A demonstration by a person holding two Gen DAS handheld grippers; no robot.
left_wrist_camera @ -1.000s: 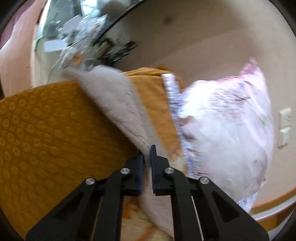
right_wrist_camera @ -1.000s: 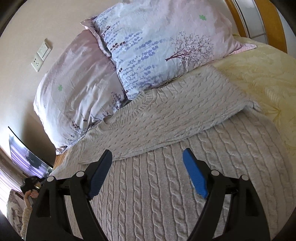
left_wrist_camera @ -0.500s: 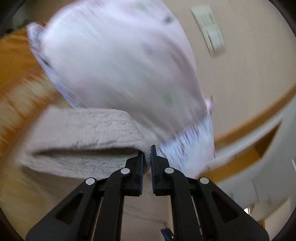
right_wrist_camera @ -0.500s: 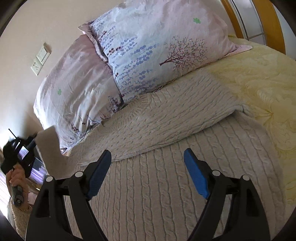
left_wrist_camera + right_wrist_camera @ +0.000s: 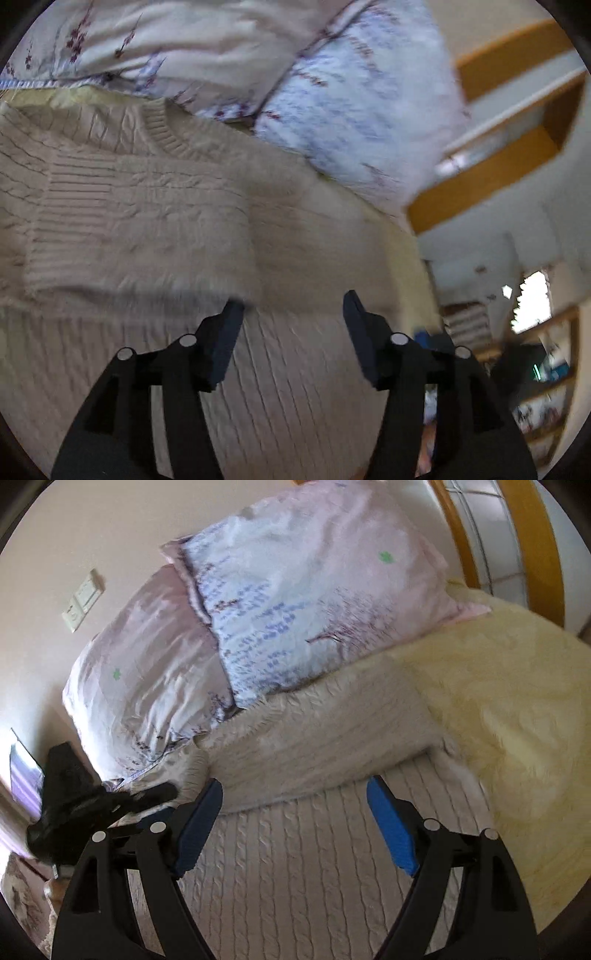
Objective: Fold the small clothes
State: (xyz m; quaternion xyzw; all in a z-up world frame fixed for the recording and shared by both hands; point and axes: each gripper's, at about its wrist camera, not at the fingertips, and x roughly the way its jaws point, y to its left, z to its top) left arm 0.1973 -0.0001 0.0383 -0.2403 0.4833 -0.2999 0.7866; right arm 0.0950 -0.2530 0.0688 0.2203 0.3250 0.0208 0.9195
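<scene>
A beige cable-knit sweater (image 5: 155,221) lies flat on the bed, its ribbed collar toward the pillows. Both sleeves lie folded across its body, the left one (image 5: 140,229) just in front of my left gripper (image 5: 291,314), which is open and empty above the knit. In the right wrist view the sweater (image 5: 295,867) fills the foreground with a folded sleeve (image 5: 325,746) across it. My right gripper (image 5: 295,801) is open and empty over the sweater's body. The left gripper (image 5: 110,801) shows at that view's left edge.
Two floral pillows (image 5: 295,602) lean on the wall behind the sweater. A pale yellow bedspread (image 5: 509,716) lies to the right. A wooden headboard frame (image 5: 532,535) runs at the far right. Wall switches (image 5: 83,602) sit at upper left.
My left gripper carried the sleeve across onto the sweater's body, then opened and let it go. The right gripper stayed open and shifted slightly over the sweater.
</scene>
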